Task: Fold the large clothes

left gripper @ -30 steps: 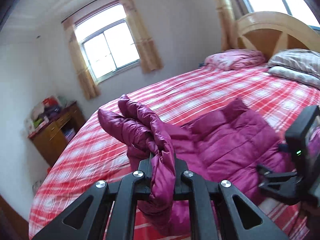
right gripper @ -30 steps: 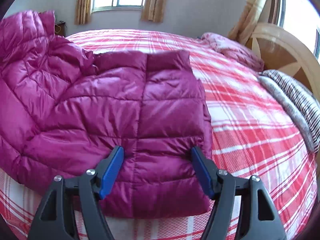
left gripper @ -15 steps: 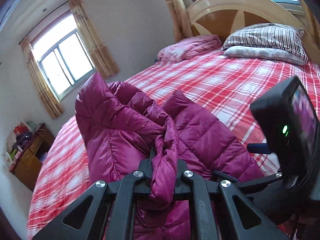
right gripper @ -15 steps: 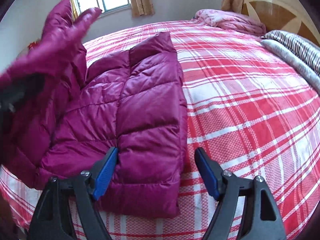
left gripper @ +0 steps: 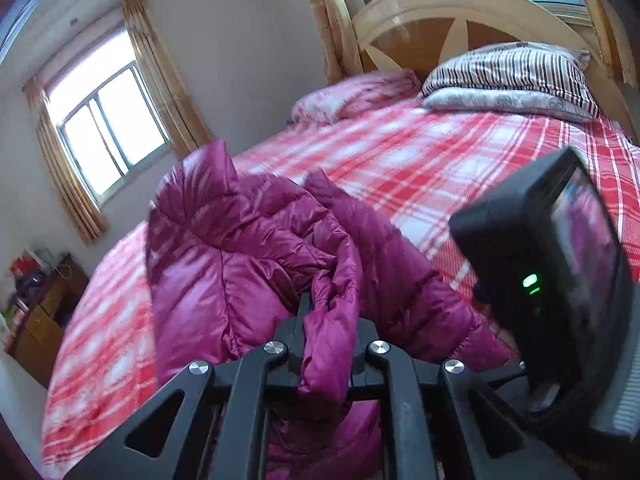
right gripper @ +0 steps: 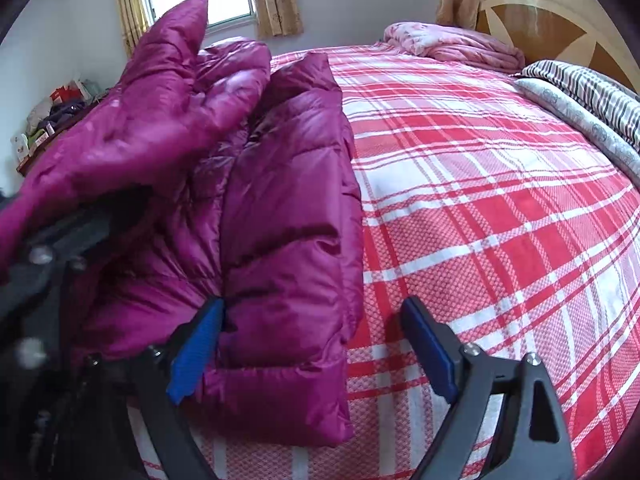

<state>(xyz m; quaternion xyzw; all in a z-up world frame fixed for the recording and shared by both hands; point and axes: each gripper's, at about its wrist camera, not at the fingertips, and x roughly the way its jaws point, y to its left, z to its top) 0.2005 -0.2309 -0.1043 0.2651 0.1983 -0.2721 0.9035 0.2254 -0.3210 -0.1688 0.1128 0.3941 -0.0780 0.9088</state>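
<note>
A magenta quilted puffer jacket point(right gripper: 280, 200) lies on a bed point(right gripper: 480, 220) with a red and white plaid cover, near the bed's front edge. The left tool point(left gripper: 326, 344) is clamped tight on a bunched edge of the jacket, holding that part lifted off the bed so it hangs in soft folds. In the right view this raised part hovers above the flat part as a puffy flap at the left. The right tool point(right gripper: 316, 344) is wide apart, gripping nothing; its left blue pad touches the jacket at a seam near the bottom hem, while its right pad stands over bare plaid cover.

The jacket looks light, thick and springy, with a shiny shell that seems slippery. Judged from this, it will puff back up after pressing and may slide out of a shallow pinch. The best hold appears to be a deep bite on a stitched seam, hem or doubled edge, not on a smooth padded panel. A folded layer will likely need pressing flat to stay put.

Pillows point(left gripper: 508, 76) and a pink blanket point(right gripper: 456, 46) sit by the headboard point(left gripper: 440, 20), well apart from the jacket
</note>
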